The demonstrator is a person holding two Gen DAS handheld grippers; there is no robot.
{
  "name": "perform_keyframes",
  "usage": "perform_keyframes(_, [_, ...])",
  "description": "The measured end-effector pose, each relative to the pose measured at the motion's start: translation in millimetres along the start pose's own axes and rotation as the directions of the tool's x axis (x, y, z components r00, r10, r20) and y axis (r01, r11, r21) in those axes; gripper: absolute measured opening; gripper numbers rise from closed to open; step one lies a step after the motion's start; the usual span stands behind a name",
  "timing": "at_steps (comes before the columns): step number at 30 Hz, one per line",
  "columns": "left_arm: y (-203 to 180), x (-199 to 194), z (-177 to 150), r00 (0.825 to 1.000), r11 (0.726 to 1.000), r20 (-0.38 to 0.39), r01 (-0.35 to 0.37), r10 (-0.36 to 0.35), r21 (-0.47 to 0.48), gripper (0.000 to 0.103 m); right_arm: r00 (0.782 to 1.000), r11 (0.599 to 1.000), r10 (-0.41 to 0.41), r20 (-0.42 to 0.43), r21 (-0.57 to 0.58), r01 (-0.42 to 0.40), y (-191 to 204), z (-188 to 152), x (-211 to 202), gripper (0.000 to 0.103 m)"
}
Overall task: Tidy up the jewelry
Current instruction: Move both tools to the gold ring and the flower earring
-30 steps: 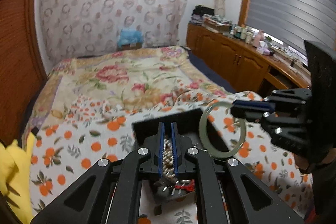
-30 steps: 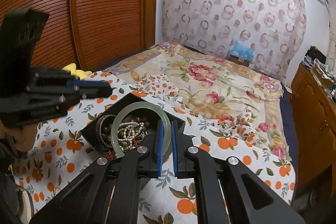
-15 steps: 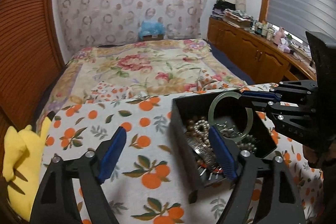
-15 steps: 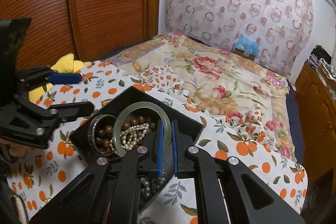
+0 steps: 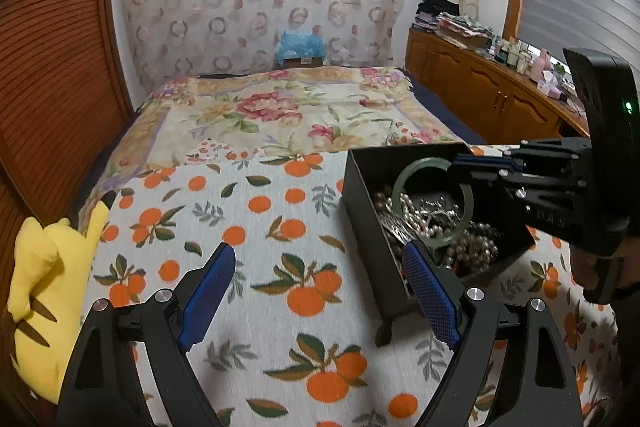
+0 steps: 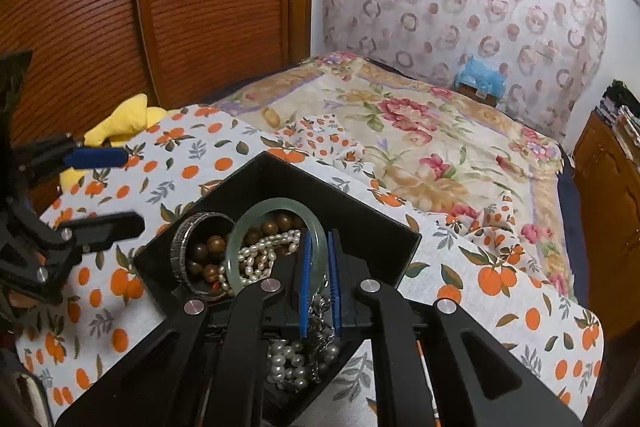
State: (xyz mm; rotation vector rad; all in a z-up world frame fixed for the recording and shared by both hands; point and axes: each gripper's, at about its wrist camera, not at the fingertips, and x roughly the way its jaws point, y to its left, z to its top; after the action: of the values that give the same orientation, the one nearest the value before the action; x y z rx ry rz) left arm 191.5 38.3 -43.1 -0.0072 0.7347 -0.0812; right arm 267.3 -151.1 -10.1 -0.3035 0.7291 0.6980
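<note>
Right claw (image 6: pixel 318 281): 2 blue pads nearly together, clamped on the rim of the pale green bangle (image 6: pixel 276 239). Bangle held over the black box (image 6: pixel 340 205), tilted, its far arc ahead and to the left of the pads. Whether its low edge touches the contents cannot be told.

Box contents, right wrist view: white pearl strand (image 6: pixel 260 255) seen through the bangle's opening; brown wooden beads (image 6: pixel 208 255) to the left of it, ringed by a dark metal bangle (image 6: pixel 182 251) leaning on the left wall. More pearls and a silver chain lie directly beneath the pads, partly hidden by the claw's frame.

Left claw (image 5: pixel 316 291): jaws spread wide, holding nothing. It hangs over the orange-print cloth (image 5: pixel 256 227). Its right finger (image 5: pixel 428 299) overlaps the near corner of the box in view, hiding part of the contents; contact cannot be told. Left finger sits over bare cloth.

Left wrist view: right claw enters from the right, above the box, covering its far right side.

Surroundings: yellow plush toy (image 5: pixel 36 279) at far left of left claw, at the cloth's edge. Floral quilt (image 5: pixel 288 115) ahead of both claws. Wooden cabinets (image 5: pixel 480 95) with clutter at far right. Ribbed wooden doors (image 6: pixel 160 7) to the left of the right claw.
</note>
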Motion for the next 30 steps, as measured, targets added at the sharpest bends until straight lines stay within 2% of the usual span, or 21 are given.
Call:
perform_keyframes(5, [-3.7,-10.7,-10.0,1.0,1.0,0.004,0.005,-0.005,-0.003,0.082,1.0,1.0,-0.004,0.0,0.001,0.004,0.7,-0.2,-1.8,0.011])
perform_keyframes(11, [-10.6,-26.8,-25.4,1.0,1.0,0.012,0.012,-0.012,0.007,0.082,0.997,0.999,-0.046,0.065,0.001,0.046,-0.2,2.4,-12.7,0.011])
perform_keyframes(18, [-14.4,-44.5,-40.5,0.999,1.0,0.022,0.026,-0.026,0.006,0.082,0.995,0.997,-0.068,0.075,0.034,0.066,-1.7,0.4,-31.0,0.011])
perform_keyframes(30, [-29.6,-59.3,-78.4,0.998,0.997,-0.001,0.07,-0.07,0.043,0.082,0.994,0.995,-0.084,0.071,0.068,0.079,30.7,-72.7,-89.4,0.015])
